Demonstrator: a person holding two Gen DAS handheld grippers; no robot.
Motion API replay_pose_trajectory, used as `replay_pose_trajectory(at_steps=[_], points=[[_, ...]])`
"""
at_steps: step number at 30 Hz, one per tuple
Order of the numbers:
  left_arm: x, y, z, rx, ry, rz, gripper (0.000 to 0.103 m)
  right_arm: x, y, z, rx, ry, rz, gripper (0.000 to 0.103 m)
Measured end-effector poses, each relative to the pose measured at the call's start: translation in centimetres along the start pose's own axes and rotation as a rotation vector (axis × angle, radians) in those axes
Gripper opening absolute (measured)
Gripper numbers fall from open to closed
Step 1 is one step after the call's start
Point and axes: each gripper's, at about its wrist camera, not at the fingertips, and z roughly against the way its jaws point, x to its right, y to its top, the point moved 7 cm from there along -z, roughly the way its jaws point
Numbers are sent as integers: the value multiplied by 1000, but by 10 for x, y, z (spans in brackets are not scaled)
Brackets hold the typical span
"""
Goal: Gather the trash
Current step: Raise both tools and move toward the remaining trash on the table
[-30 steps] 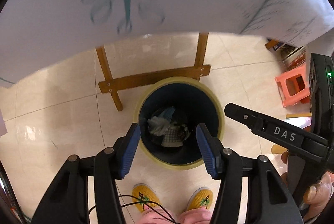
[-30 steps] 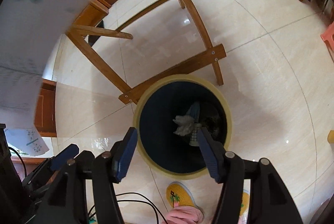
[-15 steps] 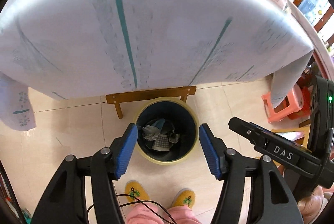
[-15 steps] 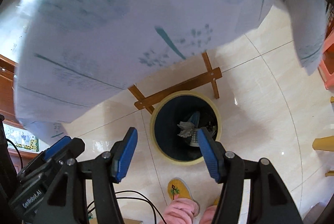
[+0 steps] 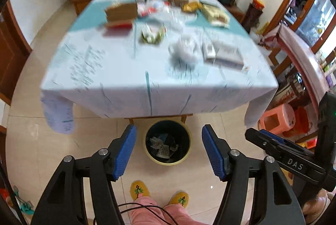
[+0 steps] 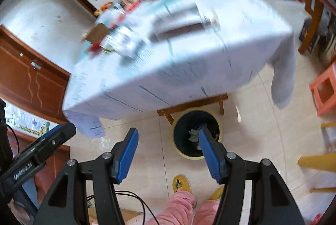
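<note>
1. Since the earlier frames both wrist views have risen from close over the bin (image 5: 168, 142) to above the table (image 5: 155, 69), so the tabletop clutter now shows where a second ago only the underside of the cloth did.
2. The left gripper (image 5: 169, 151) holds nothing; its jaws are opening, with only floor and bin seen between the blue pads.
3. The right gripper (image 6: 167, 153) has its jaws spread and empty as well.
4. The bin stands on the floor at the near edge of the table, already holding crumpled scraps; more trash lies on the cloth, notably a crumpled clear wrapper (image 5: 184, 50) near the front right and a green-edged packet (image 5: 152, 35) behind it. Both are blurred, so what they are is uncertain.
5. The step in hand looks like going back for the next piece. To do it well, pick the nearest loose item, likely the wrapper.
6. Approach from above with the jaws wide, pinch the bulk of the crumple, and avoid catching the cloth.
7. Let the view settle before closing; the blur makes aiming risky.
</note>
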Motion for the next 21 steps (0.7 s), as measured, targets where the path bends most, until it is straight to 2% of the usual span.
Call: replay_pose_trajectory(at_steps=[5,11,13,17,21], points=[[-1,24,65,88,23,19,72,-32,26,58,90,33,91,61],[-1,53,121,194,78,-19,74,-57,54,98,173,86,165,61],[-4,60,132,213,94,-35,75,-65,61,104,188,96,182,61],[-13,70,139,217,156,-73,86,-79,73,106,202,118,203,61],[-30,82,134,201,171,-88,86,-88,82,100,205,123,206,62]])
